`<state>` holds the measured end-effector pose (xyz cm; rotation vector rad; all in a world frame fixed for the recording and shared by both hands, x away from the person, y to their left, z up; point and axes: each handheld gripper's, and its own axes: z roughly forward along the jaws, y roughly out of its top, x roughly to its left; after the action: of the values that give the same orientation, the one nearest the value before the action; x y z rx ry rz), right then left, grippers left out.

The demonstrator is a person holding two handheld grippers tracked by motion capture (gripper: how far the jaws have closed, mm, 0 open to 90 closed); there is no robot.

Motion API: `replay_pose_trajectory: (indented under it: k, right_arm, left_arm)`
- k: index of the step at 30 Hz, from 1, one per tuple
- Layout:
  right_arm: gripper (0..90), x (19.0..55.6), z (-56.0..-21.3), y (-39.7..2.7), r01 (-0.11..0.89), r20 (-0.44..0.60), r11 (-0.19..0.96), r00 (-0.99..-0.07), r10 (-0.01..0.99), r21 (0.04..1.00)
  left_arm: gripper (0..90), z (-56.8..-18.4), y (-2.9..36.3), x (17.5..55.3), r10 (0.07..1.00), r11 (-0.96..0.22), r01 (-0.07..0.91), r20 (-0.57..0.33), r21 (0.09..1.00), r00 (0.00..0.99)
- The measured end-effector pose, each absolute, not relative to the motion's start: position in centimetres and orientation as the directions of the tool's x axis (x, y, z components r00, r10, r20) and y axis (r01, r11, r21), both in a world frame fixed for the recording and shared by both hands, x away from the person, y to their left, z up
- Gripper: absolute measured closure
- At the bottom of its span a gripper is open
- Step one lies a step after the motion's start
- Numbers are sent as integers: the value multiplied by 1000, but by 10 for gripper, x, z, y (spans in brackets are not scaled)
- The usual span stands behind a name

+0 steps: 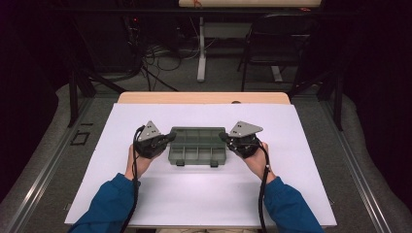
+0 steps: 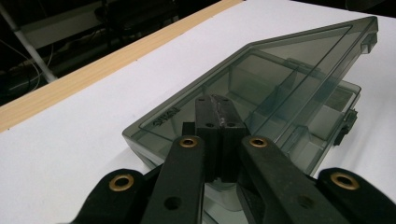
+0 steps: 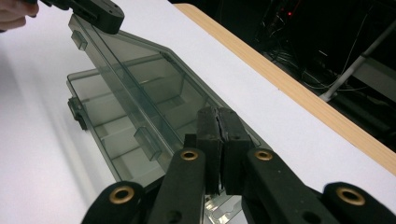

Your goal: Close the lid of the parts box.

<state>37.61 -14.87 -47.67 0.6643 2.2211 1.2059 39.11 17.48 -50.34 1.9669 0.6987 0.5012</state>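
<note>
A smoky-grey clear compartment box [image 1: 197, 145] lies on the white sheet [image 1: 204, 194], its two latches facing the person. Its lid [image 2: 289, 60] is tilted up off the divided base [image 2: 327, 116]. My left gripper [image 1: 170, 137] is at the box's left end, and in the left gripper view its jaws [image 2: 219, 105] are shut on the lid's side edge. My right gripper [image 1: 222, 137] is at the right end, shut [image 3: 218, 114] on the lid's [image 3: 140, 65] other side edge above the base [image 3: 107, 116]. The left gripper [image 3: 100, 14] holds the far corner there.
The wooden table edge [image 1: 204, 97] runs along the far side of the sheet. Beyond it are a dark chair [image 1: 277, 39], a desk leg [image 1: 201, 48] and floor cables [image 1: 160, 58]. White surface extends on all sides of the box.
</note>
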Motion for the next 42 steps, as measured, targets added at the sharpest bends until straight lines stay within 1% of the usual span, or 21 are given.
replay_pose_trajectory:
  k: [9, 23, 42]
  right_arm:
    - [892, 375, -484, -146, 186, -205, 507, -759, 618, 842]
    - [889, 374, -492, -144, 209, -198, 542, -777, 597, 814]
    - [900, 376, -504, -138, 228, -194, 571, -789, 583, 788]
  left_arm:
    - [900, -506, 173, 389, 650, -392, 259, 66, 883, 757]
    - [900, -515, 173, 389, 647, -402, 286, 49, 870, 761]
    - [900, -523, 168, 388, 637, -429, 302, 48, 852, 770]
